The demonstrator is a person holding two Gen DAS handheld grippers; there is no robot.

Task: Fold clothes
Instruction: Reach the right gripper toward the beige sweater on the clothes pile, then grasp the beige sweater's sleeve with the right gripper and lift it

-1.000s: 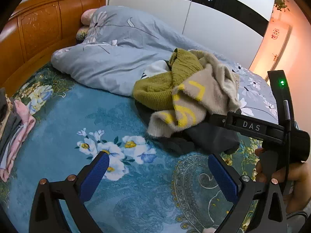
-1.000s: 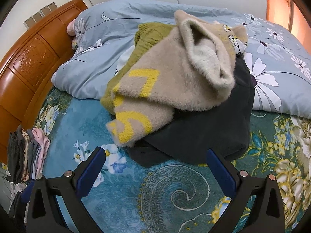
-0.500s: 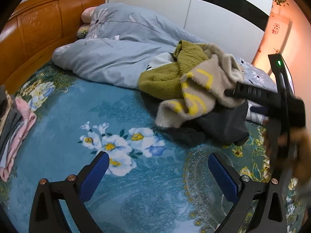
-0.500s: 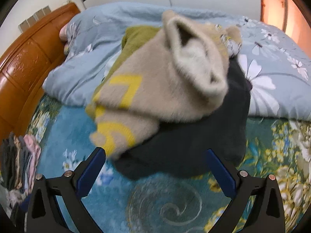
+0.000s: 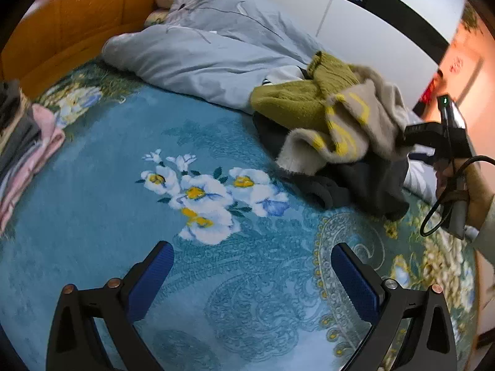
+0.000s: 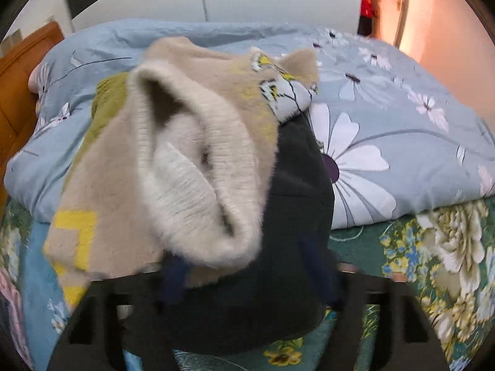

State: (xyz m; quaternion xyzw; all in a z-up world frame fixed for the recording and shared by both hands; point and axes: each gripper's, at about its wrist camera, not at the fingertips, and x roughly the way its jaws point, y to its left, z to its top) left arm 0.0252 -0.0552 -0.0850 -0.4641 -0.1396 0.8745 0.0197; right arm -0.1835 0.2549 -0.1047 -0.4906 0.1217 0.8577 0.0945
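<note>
Now, from the left wrist view, the left gripper point(image 5: 252, 273) hovers over the bedspread point(image 5: 102, 216) with its blue-padded fingers point(image 5: 154, 270) spread wide and nothing between them. The bedspread is teal, with a woven pattern and white and yellow flowers. Beyond it lies a pile of clothes: a beige sweater point(image 5: 349, 126) on top, an olive knit point(image 5: 294, 99) behind it, and a dark garment point(image 5: 365, 182) underneath, flat on the bedspread. The sweater is fluffy, with yellow marks, and its long axis runs from the left front to the right back. At the right edge, the right gripper point(image 5: 414, 137) reaches into the sweater; a hand point(image 5: 458, 182) holds its handle. A pale blue duvet point(image 5: 201, 52) lies behind the pile, against a wooden headboard point(image 5: 77, 9). At the left edge there is a stack point(image 5: 21, 154) of pink and grey folded clothes.

From the right wrist view, the sweater point(image 6: 191, 160) fills the middle. Its ribbed opening points toward the camera, a soft round tube of fuzzy knit. It rests on the smooth dark garment point(image 6: 287, 216), and the olive knit point(image 6: 108, 105) shows at the left. The right gripper point(image 6: 250, 281) is blurred at the bottom; its fingers look narrow and reach the lower edge of the sweater, but I cannot tell if they hold it. The duvet point(image 6: 402, 130) with big white flowers lies behind and to the right.
</note>
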